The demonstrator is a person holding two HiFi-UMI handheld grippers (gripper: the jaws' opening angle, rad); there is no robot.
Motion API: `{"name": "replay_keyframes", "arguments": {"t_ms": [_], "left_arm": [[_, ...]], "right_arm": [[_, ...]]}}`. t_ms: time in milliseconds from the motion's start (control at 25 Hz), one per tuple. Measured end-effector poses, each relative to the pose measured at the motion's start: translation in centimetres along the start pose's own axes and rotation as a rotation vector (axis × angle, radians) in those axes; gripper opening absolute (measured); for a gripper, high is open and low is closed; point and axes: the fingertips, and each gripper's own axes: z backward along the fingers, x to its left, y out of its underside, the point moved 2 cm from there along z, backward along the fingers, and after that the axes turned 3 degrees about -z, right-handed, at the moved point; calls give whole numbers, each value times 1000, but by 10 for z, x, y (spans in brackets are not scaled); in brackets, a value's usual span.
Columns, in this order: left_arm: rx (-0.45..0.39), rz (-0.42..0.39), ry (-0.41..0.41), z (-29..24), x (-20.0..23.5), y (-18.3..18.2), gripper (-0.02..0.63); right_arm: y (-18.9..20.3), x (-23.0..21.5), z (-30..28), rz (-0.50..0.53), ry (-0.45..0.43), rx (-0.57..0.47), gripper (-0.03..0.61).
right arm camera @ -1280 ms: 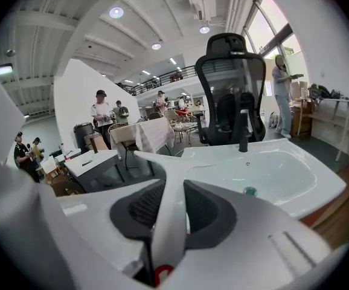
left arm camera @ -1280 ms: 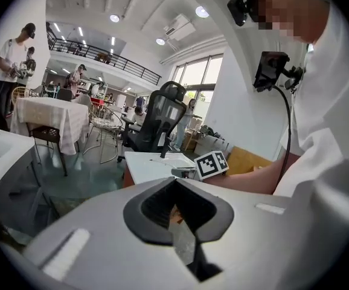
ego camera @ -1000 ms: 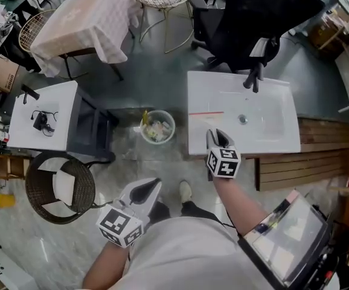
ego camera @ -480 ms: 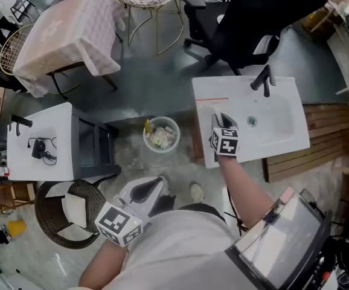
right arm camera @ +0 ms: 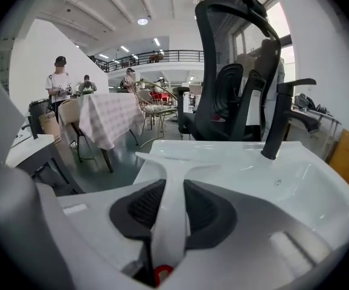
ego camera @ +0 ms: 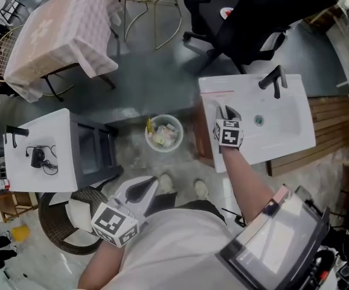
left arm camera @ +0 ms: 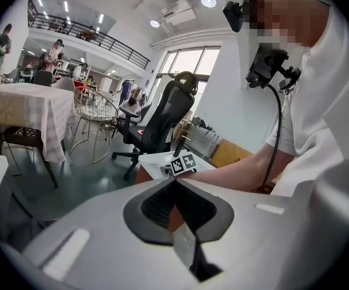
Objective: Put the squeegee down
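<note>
Right fingers (right arm camera: 139,205) are clamped on the handle of the one squeegee (right arm camera: 169,183). It's white and sticks straight out from between the pads, with the blade end out over the left rim of the sink (right arm camera: 253,174). Can't tell if the blade actually touches the rim or just hangs above it.

So that's two grippers. The right gripper (ego camera: 226,110) is over the left part of the sink, angled down. The left gripper (ego camera: 150,186) is low by the person's waist, well apart from the sink. Its jaws are pressed together at the tips with nothing between them, which is clear in the left gripper view (left arm camera: 174,183).

Counting the rest from the head view:
- one sink, with one black tap (ego camera: 275,80) at its back edge
- one bin (ego camera: 163,132) on the floor just left of the sink, with trash in it
- one black office chair (ego camera: 253,17) behind the sink
- one table with a checked cloth (ego camera: 60,38) at top left
- one white counter (ego camera: 41,156) at left
- two shoes, one (ego camera: 165,183) and the other (ego camera: 200,189), below the bin
</note>
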Motion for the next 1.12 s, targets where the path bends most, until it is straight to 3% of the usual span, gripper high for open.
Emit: {"name": "replay_keyframes", "arguments": {"t_ms": [640, 840, 1120], "left_arm": [[0, -8, 56, -21, -2, -9, 8], [-12, -17, 60, -27, -24, -13, 8], [-37, -32, 60, -44, -87, -14, 8]], "right_arm": [[8, 2, 15, -17, -49, 20, 144], [15, -3, 43, -11, -98, 15, 153], [18, -10, 111, 33, -241, -23, 153]]}}
